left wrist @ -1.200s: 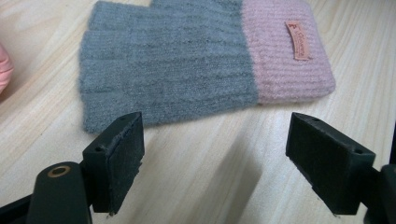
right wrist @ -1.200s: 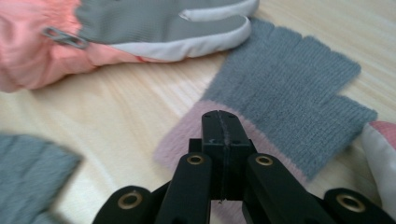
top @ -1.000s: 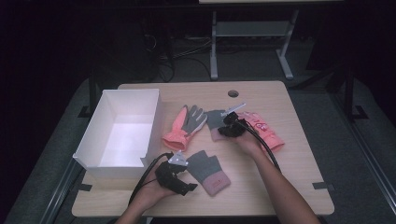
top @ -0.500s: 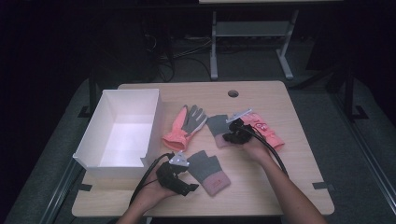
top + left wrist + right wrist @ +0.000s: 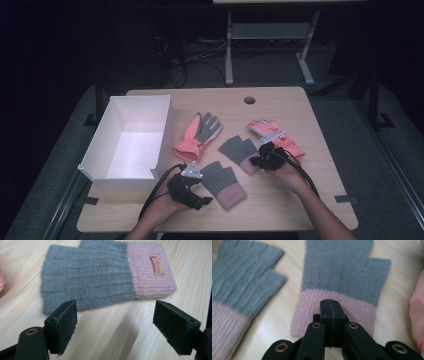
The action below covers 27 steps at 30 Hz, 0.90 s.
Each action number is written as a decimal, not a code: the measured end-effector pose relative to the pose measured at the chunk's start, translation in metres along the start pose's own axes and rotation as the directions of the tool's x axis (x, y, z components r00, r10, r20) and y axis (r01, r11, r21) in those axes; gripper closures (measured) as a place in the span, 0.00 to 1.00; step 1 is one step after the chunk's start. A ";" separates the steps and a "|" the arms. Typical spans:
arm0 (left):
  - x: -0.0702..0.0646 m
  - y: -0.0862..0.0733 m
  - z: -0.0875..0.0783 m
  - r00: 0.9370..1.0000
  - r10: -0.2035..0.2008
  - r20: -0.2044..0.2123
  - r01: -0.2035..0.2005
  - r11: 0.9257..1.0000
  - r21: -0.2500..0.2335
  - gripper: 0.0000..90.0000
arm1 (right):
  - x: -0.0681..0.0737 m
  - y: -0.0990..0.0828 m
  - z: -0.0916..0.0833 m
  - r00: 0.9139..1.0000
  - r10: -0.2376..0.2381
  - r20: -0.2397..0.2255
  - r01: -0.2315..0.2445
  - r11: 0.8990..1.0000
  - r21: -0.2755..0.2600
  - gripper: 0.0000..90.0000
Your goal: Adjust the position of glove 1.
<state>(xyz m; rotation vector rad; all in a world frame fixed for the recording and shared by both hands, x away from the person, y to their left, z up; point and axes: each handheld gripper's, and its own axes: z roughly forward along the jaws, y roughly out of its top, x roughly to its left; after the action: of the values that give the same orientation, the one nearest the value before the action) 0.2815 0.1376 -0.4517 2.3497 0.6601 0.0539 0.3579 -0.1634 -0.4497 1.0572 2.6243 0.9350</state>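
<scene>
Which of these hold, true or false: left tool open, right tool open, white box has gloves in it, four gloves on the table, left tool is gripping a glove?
1. The left tool is open. True: its jaws stand wide apart.
2. The right tool is open. False: its jaws are shut together over the pink cuff of the grey fingerless glove.
3. The white box has gloves in it. False: its inside looks bare.
4. Four gloves lie on the table. True: two grey fingerless, two pink.
5. The left tool is gripping a glove. False: the near grey glove lies flat beyond its jaws, untouched.
</scene>
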 end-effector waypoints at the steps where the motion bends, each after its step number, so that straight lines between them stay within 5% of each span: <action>1: 0.000 0.000 0.000 1.000 0.001 0.000 -0.001 1.000 0.001 0.21 | 0.001 -0.003 -0.003 1.000 -0.001 0.000 0.001 1.000 0.000 1.00; 12: -0.002 0.002 -0.001 1.000 0.008 0.003 -0.008 1.000 0.002 0.24 | 0.014 -0.042 -0.032 1.000 -0.007 0.004 0.007 1.000 0.006 1.00; 14: -0.004 0.003 -0.003 1.000 0.007 0.014 -0.007 1.000 -0.017 0.35 | 0.016 -0.048 -0.037 1.000 -0.003 0.002 0.003 1.000 -0.001 1.00; 20: -0.015 0.008 0.002 0.996 0.014 0.087 -0.012 1.000 -0.022 0.90 | 0.010 -0.050 -0.052 1.000 0.025 0.000 -0.025 0.998 -0.063 1.00; 22: -0.019 0.012 0.008 0.994 0.025 0.107 -0.024 1.000 -0.008 0.98 | 0.008 -0.050 -0.053 1.000 0.031 0.000 -0.031 0.997 -0.064 0.97; 27: -0.027 0.020 0.026 0.990 0.057 0.128 -0.060 0.998 0.022 0.99 | 0.004 -0.049 -0.055 0.999 0.039 0.006 -0.038 0.996 -0.075 0.92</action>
<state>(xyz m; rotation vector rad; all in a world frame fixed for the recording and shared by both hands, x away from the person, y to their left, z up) 0.2727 0.0960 -0.4552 2.3748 0.5326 -0.0784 0.3065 -0.2148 -0.4360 1.0945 2.5494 1.0266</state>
